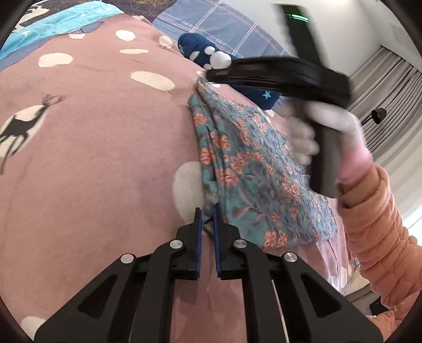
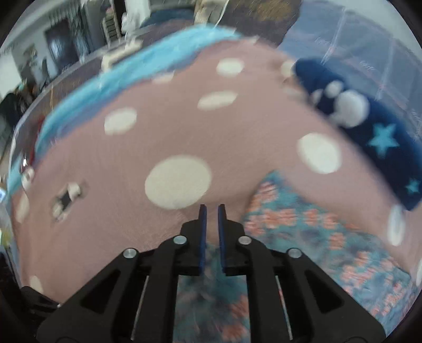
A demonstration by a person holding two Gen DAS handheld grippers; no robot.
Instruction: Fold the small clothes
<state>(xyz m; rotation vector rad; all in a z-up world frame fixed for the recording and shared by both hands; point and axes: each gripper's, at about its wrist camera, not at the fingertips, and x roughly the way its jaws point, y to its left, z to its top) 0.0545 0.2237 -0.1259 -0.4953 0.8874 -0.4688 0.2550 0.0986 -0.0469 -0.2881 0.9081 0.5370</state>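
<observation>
A small teal floral garment (image 1: 245, 168) lies bunched on the pink spotted bedspread (image 1: 92, 147). My left gripper (image 1: 208, 213) is shut on its near corner, the cloth pinched between the blue pads. My right gripper, seen in the left wrist view as a blurred black tool, hovers over the garment's far end. In the blurred right wrist view, the right gripper (image 2: 211, 208) has its jaws nearly together with a small gap; the floral garment (image 2: 303, 237) lies below and to its right. I cannot tell if cloth is held.
A dark blue plush item with white paw spots and stars (image 1: 205, 52) (image 2: 369, 126) lies past the garment. A checked blue pillow (image 1: 216, 23) and a light blue blanket edge (image 1: 52, 26) lie at the far side. My gloved hand and orange sleeve (image 1: 374, 219) are at right.
</observation>
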